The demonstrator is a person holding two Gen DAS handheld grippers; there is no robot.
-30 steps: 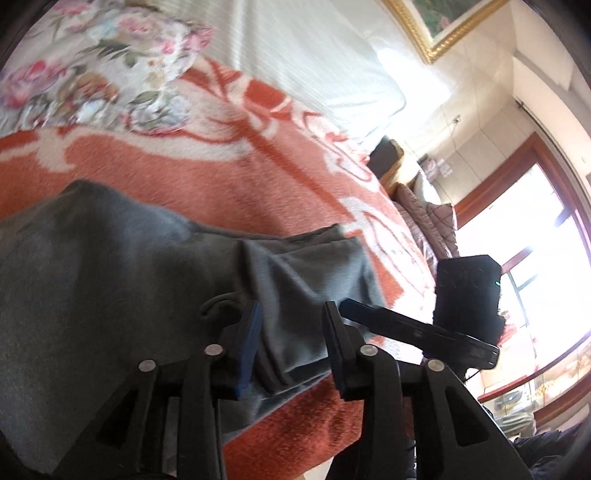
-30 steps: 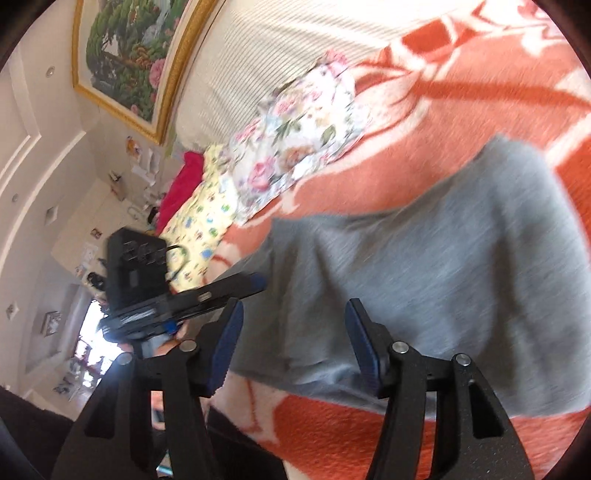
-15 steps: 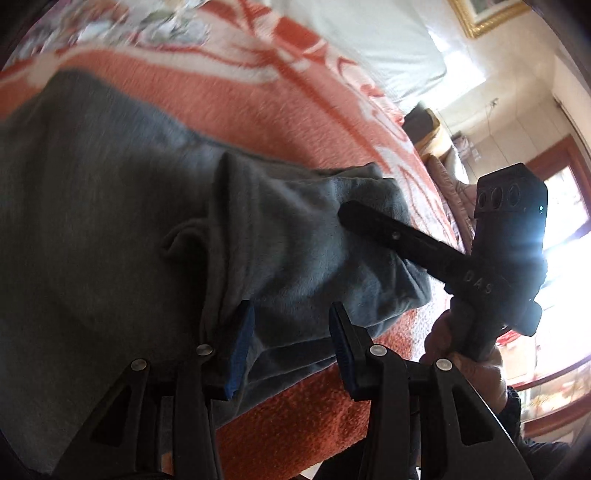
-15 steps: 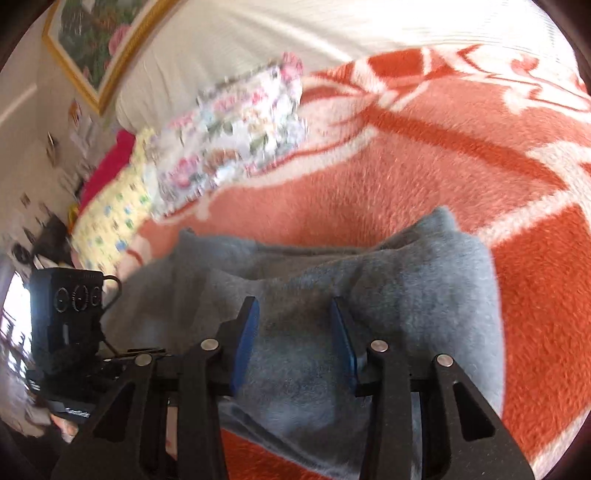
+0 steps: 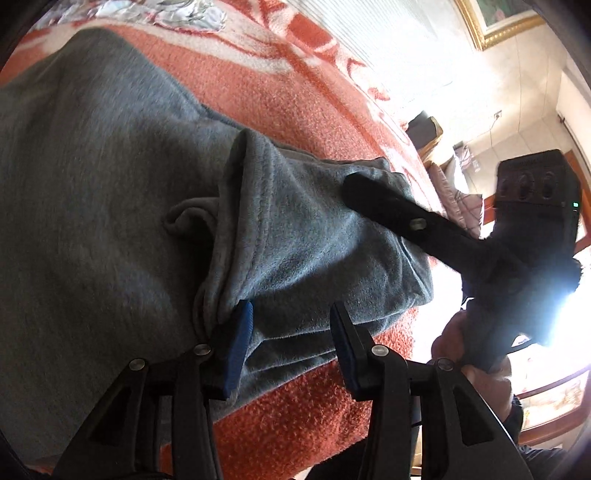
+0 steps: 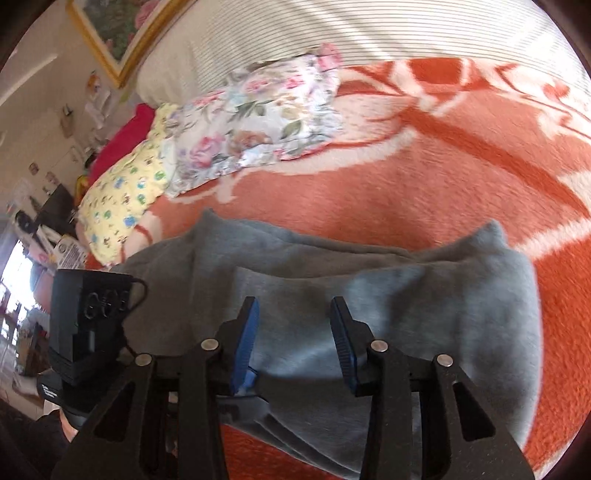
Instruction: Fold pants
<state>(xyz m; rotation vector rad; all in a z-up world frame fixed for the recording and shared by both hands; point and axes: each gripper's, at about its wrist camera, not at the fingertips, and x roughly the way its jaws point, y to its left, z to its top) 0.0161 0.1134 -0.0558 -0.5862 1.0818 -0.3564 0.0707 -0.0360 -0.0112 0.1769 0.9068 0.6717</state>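
The grey pants point(image 5: 110, 192) lie folded in layers on an orange and white blanket point(image 5: 295, 96); they also show in the right wrist view point(image 6: 369, 295). My left gripper point(image 5: 290, 328) is open, its blue-padded fingers point(image 5: 238, 343) over the near folded edge. My right gripper point(image 6: 293, 328) is open, low over the top layer. In the left wrist view one black finger of the right gripper point(image 5: 399, 218) rests on the folded end of the pants.
A floral pillow point(image 6: 258, 114) and a yellow patterned pillow point(image 6: 122, 192) lie at the far left of the bed. A striped white headboard point(image 6: 332, 33) and a gold-framed picture point(image 6: 110, 29) stand behind. Bright window and furniture point(image 5: 546, 258) lie beyond the bed's right side.
Both grippers have come down closer to the pants. The right gripper's jaws have narrowed and its finger now rests on the folded end. The fold has settled flatter.
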